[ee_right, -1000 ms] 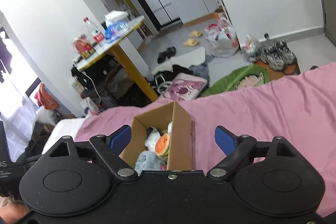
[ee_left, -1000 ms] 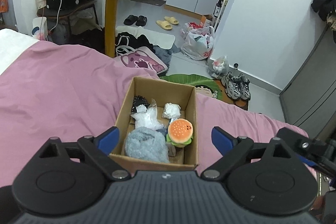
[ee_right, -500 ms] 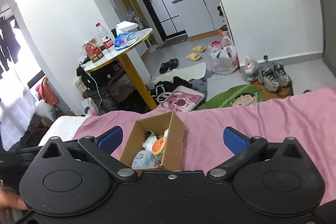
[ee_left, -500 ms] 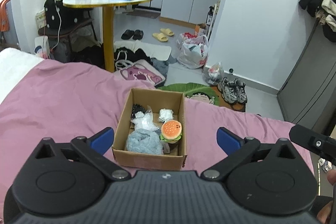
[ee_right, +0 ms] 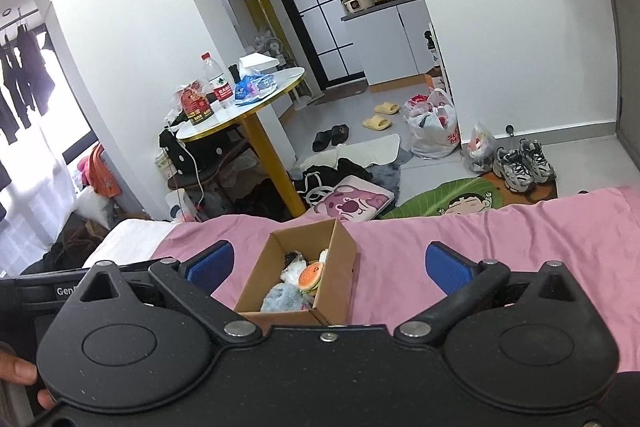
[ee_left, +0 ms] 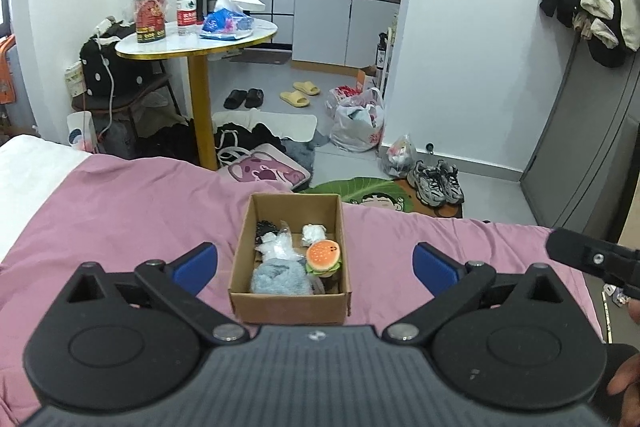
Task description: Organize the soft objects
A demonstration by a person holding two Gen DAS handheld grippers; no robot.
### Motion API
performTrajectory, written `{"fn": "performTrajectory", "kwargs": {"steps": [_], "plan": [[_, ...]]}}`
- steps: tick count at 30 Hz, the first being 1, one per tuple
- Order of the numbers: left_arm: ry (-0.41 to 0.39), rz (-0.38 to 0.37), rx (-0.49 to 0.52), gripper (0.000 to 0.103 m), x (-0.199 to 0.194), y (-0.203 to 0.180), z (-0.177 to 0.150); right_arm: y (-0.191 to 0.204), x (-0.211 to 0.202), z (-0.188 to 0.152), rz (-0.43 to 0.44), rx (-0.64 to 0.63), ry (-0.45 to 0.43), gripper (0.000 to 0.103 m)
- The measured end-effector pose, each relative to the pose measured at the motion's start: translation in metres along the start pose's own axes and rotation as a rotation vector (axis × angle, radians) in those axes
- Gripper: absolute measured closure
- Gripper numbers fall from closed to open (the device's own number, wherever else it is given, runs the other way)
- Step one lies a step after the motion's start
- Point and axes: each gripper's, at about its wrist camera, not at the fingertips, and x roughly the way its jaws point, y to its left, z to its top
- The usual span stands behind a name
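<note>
Your left tool (ee_left: 314,263) stands with its blue pads (ee_left: 196,261) spread wide apart and nothing between them. In the left wrist view the cardboard box (ee_left: 288,301) sits in the lower middle of the frame, framed by the two pads but lying beyond and below them on the pink bed cover (ee_left: 120,211). The pads touch neither the box nor the cover.

Your right tool (ee_right: 328,267) is likewise wide apart and empty. In its view the same cardboard box (ee_right: 340,279) appears in the lower middle, turned at an angle, with one corner toward the camera.

Inside the box you have the soft things gathered together. A grey-blue fluffy bundle (ee_left: 280,277) fills the near left corner. A burger-shaped plush (ee_left: 323,255) lies just beside it against the right wall. A crinkled clear plastic bag (ee_left: 276,245) sits behind the bundle, a small white wad (ee_left: 314,233) lies toward the far right, and something dark (ee_left: 264,227) is tucked in the far left corner; what it is cannot be told.

At the right edge of the left wrist view, part of the right tool's black body pokes in. Beyond the bed, in the upper left of that frame, a round tabletop (ee_left: 196,41) on a yellow post carries a water bottle (ee_left: 186,3) and a red package (ee_left: 150,19). Sneakers (ee_left: 436,183) stand on the floor at centre right.
</note>
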Motion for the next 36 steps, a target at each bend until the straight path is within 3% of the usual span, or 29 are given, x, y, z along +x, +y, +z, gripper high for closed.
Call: {"fn": "performTrajectory", "kwargs": {"steps": [11,36], "plan": [[-0.023,0.012,-0.02,0.0,-0.025,0.022,-0.012,0.009,-0.023,-0.012,-0.043,-0.057,0.02,0.0],[-0.02,-0.002,0.013,0.0,-0.048,0.029,-0.036,0.023,-0.042,-0.031,-0.056,-0.122,0.043,0.0]]}}
